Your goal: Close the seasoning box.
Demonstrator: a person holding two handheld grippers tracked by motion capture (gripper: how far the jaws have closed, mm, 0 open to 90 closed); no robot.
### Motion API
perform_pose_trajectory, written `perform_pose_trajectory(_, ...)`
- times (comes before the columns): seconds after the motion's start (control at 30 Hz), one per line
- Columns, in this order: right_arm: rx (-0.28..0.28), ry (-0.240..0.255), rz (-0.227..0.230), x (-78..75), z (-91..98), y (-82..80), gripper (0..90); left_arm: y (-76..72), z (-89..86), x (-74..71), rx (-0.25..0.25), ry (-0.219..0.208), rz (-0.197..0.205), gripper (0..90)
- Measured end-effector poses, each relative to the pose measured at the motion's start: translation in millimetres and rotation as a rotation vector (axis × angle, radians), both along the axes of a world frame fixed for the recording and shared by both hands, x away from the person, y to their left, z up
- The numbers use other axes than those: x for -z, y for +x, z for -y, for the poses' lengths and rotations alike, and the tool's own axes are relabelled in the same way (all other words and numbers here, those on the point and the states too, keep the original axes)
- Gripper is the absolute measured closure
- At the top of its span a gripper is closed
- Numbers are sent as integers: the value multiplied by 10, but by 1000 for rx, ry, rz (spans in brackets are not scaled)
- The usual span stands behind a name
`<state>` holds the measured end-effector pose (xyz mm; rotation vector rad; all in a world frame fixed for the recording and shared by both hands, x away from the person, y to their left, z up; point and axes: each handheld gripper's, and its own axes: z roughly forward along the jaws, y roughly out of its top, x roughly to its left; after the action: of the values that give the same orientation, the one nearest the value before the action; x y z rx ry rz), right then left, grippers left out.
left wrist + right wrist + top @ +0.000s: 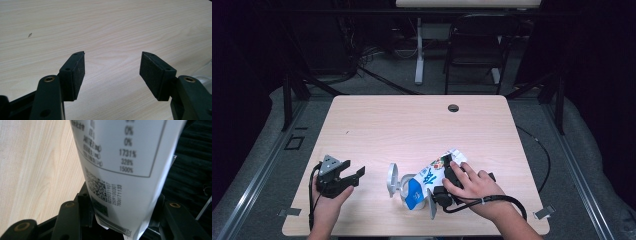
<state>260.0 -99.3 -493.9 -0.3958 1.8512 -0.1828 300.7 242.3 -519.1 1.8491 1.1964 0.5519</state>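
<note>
1. Your right gripper [443, 186] has its jaws closed on the pouch [428, 181], which lies on its side on the near part of the worktop [412, 125], right of centre.
2. In the high view the pouch is a white, flexible stand-up bag with a blue panel at its lower end, blue lettering across the middle and small coloured pictures toward the far, crimped end, which points away and to the right.
3. Your right hand [474, 187] lies over the gripper's body, fingers reaching onto the pouch.
4. In the right gripper view the pouch [125, 170] shows its white back face: a boxed table with rows of percentages, a QR code below it, a line of digits printed sideways and a barcode at the bottom edge. Its narrow end sits down between the two black jaws, which press on it from either side.
5. A pale grey, rounded thing [393, 180] lies on the worktop just left of the pouch; you cannot tell from the pictures what it is.
6. Your left gripper [112, 66] rests well apart at the near left, jaws wide with bare worktop between the pads.
</note>
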Motion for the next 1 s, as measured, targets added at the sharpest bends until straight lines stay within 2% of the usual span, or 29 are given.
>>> perform_pose_trajectory(1.0, -8, -6, 5, 0, 6, -7, 536, 1, -10, -5, -1, 2, -3, 373)
